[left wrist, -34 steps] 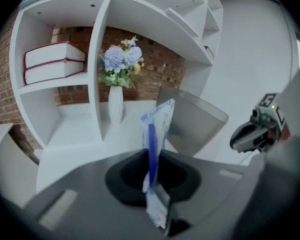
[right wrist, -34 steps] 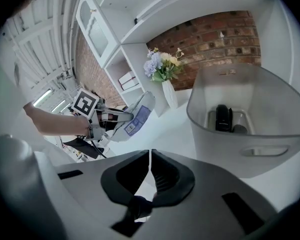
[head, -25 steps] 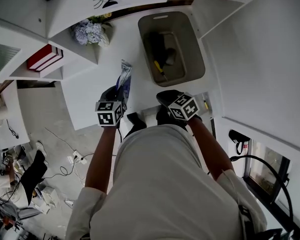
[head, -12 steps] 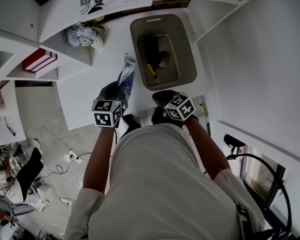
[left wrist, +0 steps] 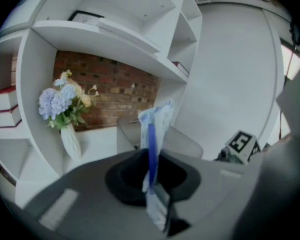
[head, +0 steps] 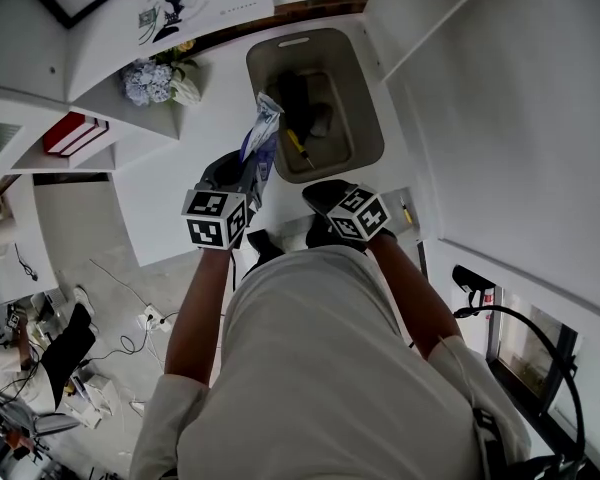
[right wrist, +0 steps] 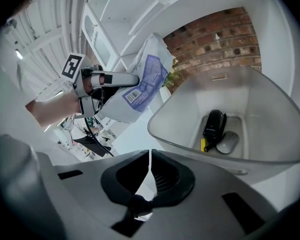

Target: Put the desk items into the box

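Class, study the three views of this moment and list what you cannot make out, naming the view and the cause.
1. Print on the packet: right gripper view, too small and blurred.
2. Yellow item in the box: right gripper view, partly behind the black item; tiny in head view.
3. Packet's lower end in the left hand-held gripper: left gripper view, blurred.
4. Near edge of the desk: head view, covered by the person's body.
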Available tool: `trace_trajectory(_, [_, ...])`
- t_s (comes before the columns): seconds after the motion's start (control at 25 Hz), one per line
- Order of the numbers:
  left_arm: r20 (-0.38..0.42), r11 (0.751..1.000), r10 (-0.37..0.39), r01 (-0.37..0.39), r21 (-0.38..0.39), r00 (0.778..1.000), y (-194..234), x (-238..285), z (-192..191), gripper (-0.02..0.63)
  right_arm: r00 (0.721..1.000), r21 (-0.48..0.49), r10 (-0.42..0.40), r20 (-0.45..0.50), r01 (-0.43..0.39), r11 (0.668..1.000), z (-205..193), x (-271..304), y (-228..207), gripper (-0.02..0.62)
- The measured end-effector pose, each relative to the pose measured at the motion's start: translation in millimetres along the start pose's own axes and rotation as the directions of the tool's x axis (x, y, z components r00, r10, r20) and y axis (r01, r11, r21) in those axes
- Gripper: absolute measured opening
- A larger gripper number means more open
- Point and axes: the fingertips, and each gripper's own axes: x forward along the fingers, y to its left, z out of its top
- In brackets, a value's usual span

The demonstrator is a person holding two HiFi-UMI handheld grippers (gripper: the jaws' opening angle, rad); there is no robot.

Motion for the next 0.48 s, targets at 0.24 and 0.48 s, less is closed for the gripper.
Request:
trace_trajectory(0.24, [-0.002, 0.999, -0.038, 0.038, 0.003, 0.999, -16.3, 17.6, 11.8, 0.029, 1.0, 0.02, -0.01, 0.025, 0.01, 1.0, -1.3, -13.8, -10.6, 0.012])
trace_trajectory(0.48, [-0.016, 0.998, -0.061, 0.061, 0.017, 0.998, -32.0, 35.9, 16.9, 0.031, 0.999, 0.038, -0.016, 0.042, 0.014, 0.999, -4.8, -28.3, -24.8, 0.012])
